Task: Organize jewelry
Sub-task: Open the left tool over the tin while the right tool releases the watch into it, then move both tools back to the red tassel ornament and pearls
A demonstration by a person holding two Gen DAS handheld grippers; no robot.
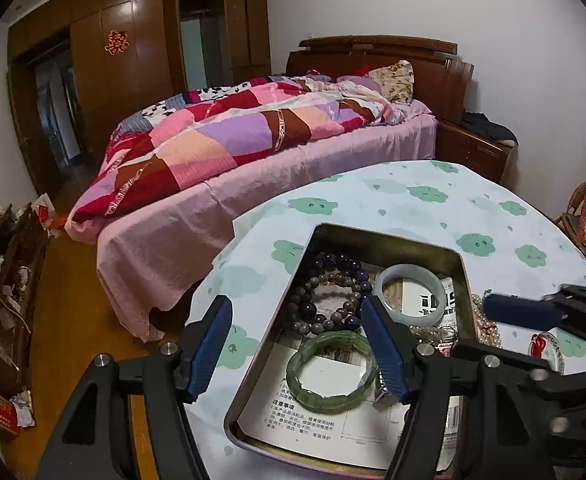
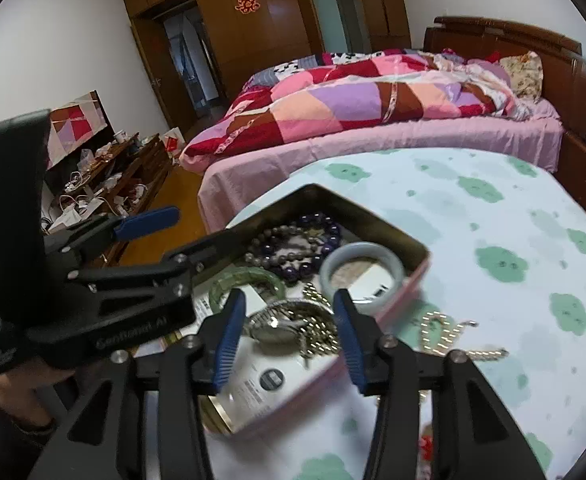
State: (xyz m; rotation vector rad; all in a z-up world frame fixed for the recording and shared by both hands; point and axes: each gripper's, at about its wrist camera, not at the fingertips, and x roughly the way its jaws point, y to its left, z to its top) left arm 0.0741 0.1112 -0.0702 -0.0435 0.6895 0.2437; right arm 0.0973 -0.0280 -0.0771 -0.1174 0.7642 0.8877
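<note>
Both grippers are hanging over a metal tin (image 1: 389, 246) w/ jewelry in it. Left gripper (image 1: 299, 348) is spread wide, holding nothing; its blue pads (image 1: 385, 354) are sitting over the tin's near left part. Right under it a green bracelet (image 1: 331, 374) is lying flat on a printed paper sheet (image 1: 317, 424) lining the tin. Right gripper (image 2: 287, 334) is also spread wide & empty, hovering above a silver watch (image 2: 273, 326) and a gold bead chain (image 2: 319, 330) piled in the tin; that view is a bit blurry.

Farther back in the tin, a pale jade bangle (image 1: 411, 294) is lying flat near the right wall. Next to it, on the left, dark purple beads (image 1: 339, 266) and grey-brown beads (image 1: 333, 306) are looping together, touching each other.

Outside the tin, on the right, a pearl strand (image 2: 443, 334) is lying on the tablecloth (image 1: 413, 200), just beside the pink tin wall. Tablecloth is white w/ green cloud shapes.

Beyond the table a bed (image 1: 253, 184) w/ a pink sheet and a patchwork quilt (image 1: 229, 140) is standing well apart. Behind it brown wardrobes (image 1: 133, 52) are lining the far wall.
</note>
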